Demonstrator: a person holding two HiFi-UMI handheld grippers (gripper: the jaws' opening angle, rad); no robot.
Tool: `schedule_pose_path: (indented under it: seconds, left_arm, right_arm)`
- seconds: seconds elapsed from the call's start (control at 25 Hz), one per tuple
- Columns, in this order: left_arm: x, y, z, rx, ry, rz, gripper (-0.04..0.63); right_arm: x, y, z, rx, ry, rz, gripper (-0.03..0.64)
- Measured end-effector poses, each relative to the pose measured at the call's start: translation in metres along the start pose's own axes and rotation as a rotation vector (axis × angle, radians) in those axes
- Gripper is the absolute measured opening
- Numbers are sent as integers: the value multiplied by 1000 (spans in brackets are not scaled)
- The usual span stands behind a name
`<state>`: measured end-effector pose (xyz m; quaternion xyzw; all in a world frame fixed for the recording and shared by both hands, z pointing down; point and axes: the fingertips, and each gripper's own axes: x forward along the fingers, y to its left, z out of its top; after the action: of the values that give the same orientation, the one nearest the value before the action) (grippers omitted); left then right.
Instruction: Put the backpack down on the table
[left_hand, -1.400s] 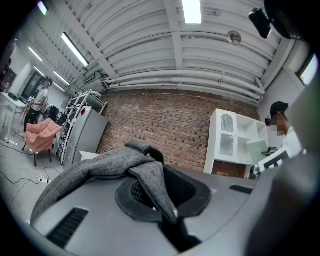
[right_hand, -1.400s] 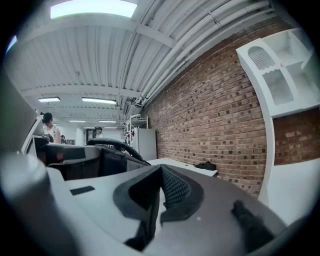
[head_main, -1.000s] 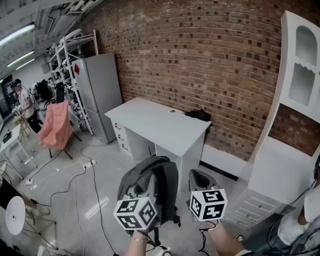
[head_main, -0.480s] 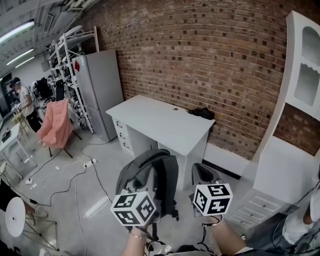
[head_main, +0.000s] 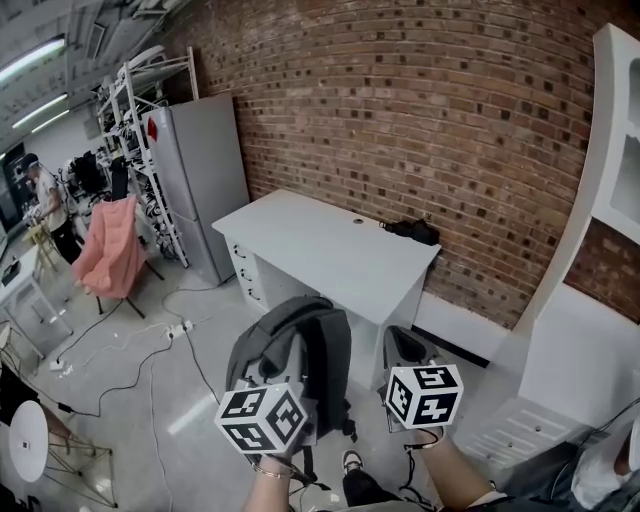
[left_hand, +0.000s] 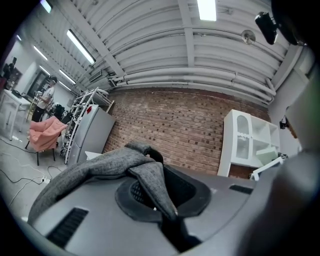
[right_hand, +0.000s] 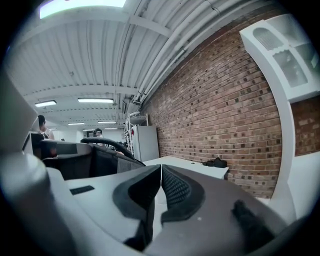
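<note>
A grey backpack (head_main: 312, 352) hangs in the air in front of the white table (head_main: 320, 245), a short way off its near edge. My left gripper (head_main: 285, 385) is shut on the backpack's grey top strap (left_hand: 117, 162), which runs between the jaws in the left gripper view. To the bag's right, my right gripper (head_main: 403, 350) is shut with nothing in it; its pads (right_hand: 172, 187) meet in the right gripper view. That view shows the backpack (right_hand: 100, 150) at the left and the table (right_hand: 187, 166) ahead.
A small black bag (head_main: 415, 231) lies at the table's back edge by the brick wall. A grey fridge (head_main: 200, 180) and racks stand left of the table, a white cabinet (head_main: 585, 340) right. A pink chair (head_main: 110, 258), floor cables (head_main: 150, 350) and a person (head_main: 45, 205) are far left.
Both grippers and the hanging backpack have moved forward, towards the table. The table looks nearer. The grip on the strap is unchanged.
</note>
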<state>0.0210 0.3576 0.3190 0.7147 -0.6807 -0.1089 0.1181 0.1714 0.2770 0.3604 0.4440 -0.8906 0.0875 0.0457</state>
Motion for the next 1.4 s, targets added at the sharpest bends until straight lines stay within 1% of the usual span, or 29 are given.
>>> schedule_pose_path:
  seconds: [0.16,0.32,0.6,0.84,1.0,1.2,1.4]
  left_arm:
    - [32,16,4,2,0,22,37]
    - [63,25,11,13,0,26,37]
    - [112,46,37,0,-24,48,37]
    - [153,63,59,32,-50,80,37]
    - [175,73,67,62,-60,87,37]
    - [201,82,81,105,-81,95,37]
    - [219,100,98,102,-125,123,37]
  right_arm:
    - [42,-9,3,5,9,14,31]
    - [78,-15,9,16,5,34,31]
    - [133,-39,29,27,9,50,31]
    - [187,-53,48,3,14,57,31]
    - [222,-58,58,1,1,81,31]
    - [260,-61,61,-28,15,92,31]
    - [284,-66,62,-18,14,98,31]
